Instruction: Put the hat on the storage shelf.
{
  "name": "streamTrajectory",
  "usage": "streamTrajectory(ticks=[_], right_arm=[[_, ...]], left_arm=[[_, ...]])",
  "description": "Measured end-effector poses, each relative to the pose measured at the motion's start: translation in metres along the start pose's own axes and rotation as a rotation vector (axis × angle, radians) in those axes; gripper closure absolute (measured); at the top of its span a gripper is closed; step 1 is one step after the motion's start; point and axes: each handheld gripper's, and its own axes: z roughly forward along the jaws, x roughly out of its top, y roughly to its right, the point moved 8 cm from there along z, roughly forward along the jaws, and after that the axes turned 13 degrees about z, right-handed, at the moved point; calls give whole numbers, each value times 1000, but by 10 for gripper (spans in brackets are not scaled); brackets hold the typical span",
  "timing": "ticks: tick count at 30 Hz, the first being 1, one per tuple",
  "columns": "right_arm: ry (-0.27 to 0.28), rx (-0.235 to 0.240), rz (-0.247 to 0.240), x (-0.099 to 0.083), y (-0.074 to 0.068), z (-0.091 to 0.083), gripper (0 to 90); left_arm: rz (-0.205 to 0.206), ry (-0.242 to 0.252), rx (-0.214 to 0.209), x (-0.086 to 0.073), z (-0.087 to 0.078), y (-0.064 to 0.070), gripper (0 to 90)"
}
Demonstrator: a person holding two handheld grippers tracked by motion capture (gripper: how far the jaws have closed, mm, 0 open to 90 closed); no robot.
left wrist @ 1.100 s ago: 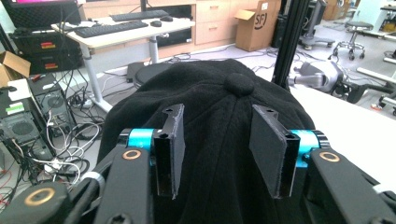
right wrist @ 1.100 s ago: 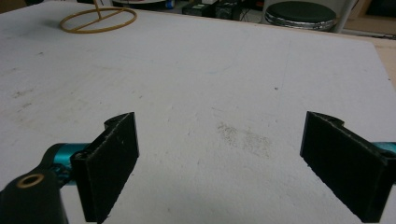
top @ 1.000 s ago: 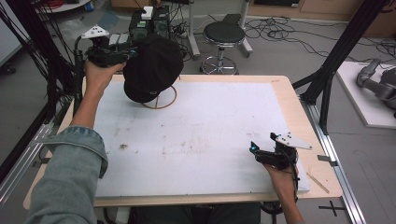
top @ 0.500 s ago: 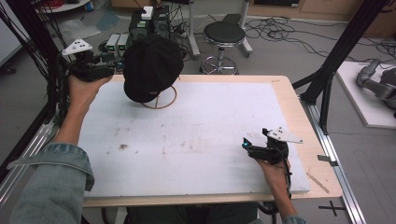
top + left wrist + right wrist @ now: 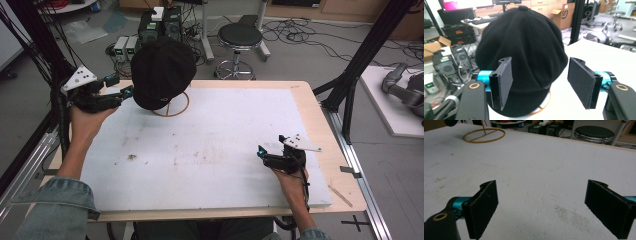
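Observation:
A black cap [image 5: 162, 70] sits on a thin wooden stand with a ring base [image 5: 172, 106] at the table's far left. My left gripper [image 5: 125, 92] hovers just left of the cap, jaws open and pointing at its side. In the left gripper view the cap [image 5: 524, 40] looms close behind the spread pads [image 5: 502, 82], with the left gripper [image 5: 540, 75] holding nothing. My right gripper [image 5: 261, 154] rests low over the table's right side, open and empty. In the right gripper view the right gripper [image 5: 541, 202] faces bare board, the ring base [image 5: 484, 135] far off.
The white board [image 5: 215, 150] covers a wooden table [image 5: 330, 150]. A round stool [image 5: 240, 37] and electronic boxes [image 5: 125, 47] stand on the floor beyond the far edge. Black frame posts [image 5: 360, 65] rise at both sides.
My left gripper has drawn back from beside the cap's top, moving left and toward the person. The cap stays on its stand. The right gripper has shifted slightly left.

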Motion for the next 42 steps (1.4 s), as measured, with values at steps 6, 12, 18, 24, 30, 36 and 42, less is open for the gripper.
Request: streamTrajectory(ticks=[6, 12, 18, 24, 30, 36, 42], right_arm=[[0, -5, -3, 0, 0, 0, 113], [11, -12, -23, 3, 1, -1, 112], [26, -18, -24, 5, 4, -3, 113], [31, -25, -22, 6, 5, -3, 113], [34, -22, -20, 7, 5, -1, 113], [37, -35, -18, 7, 6, -2, 112], [40, -32, -9, 7, 6, -2, 113]], left_arm=[[4, 0, 12, -15, -7, 15, 364], [6, -13, 47, -33, -21, 26, 339], [0, -22, 59, -48, -30, 35, 318], [0, -31, 70, -64, -41, 44, 317], [2, -22, 84, -75, -47, 54, 304], [-4, -37, 92, -94, -50, 61, 303], [-3, -53, 95, -107, -50, 61, 298]])
